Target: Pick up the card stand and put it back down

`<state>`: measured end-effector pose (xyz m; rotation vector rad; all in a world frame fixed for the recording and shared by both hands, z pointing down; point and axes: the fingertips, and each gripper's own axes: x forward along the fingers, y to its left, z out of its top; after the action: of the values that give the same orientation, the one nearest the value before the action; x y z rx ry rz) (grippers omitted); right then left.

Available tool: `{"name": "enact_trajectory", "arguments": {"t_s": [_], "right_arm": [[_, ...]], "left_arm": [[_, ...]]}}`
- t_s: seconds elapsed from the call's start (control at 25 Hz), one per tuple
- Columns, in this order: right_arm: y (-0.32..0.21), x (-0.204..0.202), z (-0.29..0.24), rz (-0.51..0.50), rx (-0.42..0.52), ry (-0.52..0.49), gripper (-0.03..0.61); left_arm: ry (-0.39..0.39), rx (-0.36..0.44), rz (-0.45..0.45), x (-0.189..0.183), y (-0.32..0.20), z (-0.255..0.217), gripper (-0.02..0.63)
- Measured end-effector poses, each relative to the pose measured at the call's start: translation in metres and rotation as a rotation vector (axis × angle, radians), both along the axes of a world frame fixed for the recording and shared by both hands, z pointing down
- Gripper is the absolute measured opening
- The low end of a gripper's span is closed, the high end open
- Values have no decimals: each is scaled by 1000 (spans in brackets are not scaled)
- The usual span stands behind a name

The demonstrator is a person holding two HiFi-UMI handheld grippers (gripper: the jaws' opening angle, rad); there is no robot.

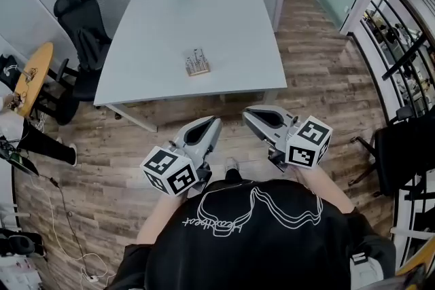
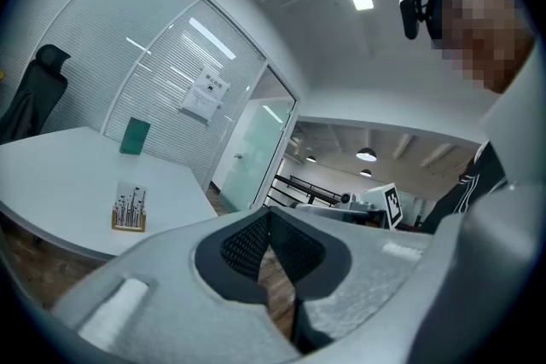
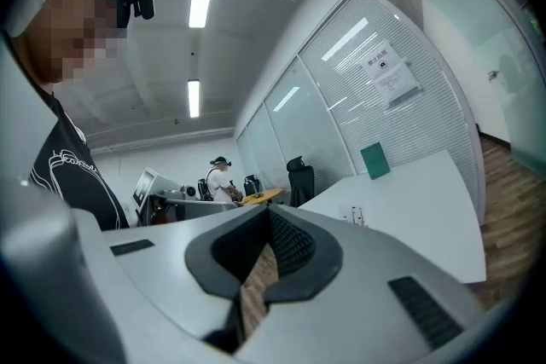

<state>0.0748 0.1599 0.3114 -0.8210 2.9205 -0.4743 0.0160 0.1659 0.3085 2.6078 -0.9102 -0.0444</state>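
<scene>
The white table (image 1: 163,30) is being looked down on steeply by the head camera, from well back. Both gripper cameras are being aimed low and upward along their jaws; the card stand (image 1: 197,63) is being shared by all views.

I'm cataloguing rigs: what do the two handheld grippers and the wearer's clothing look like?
The left gripper and right gripper are pale grey wedge-shaped shells with black textured fingers. Each carries a white cube of black square markers. The person wears a black top with white line print.
</scene>
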Motion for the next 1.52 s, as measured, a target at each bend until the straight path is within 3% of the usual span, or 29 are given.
{"name": "enact_trajectory", "arguments": {"t_s": [0.52,1.08,1.4,1.52], "right_arm": [[-130,-24,18,32,-50,28,9],[-226,-40,84,58,-181,103,29],[-248,-52,127,73,-238,190,70],[-252,-56,142,50,-226,244,84]], "left_arm": [[0,-56,-15,-33,-137,21,12],[-17,-147,-103,-98,-246,86,14],[-135,-160,-135,-115,-267,129,20],[-156,-177,-132,-112,-269,145,76]]}}
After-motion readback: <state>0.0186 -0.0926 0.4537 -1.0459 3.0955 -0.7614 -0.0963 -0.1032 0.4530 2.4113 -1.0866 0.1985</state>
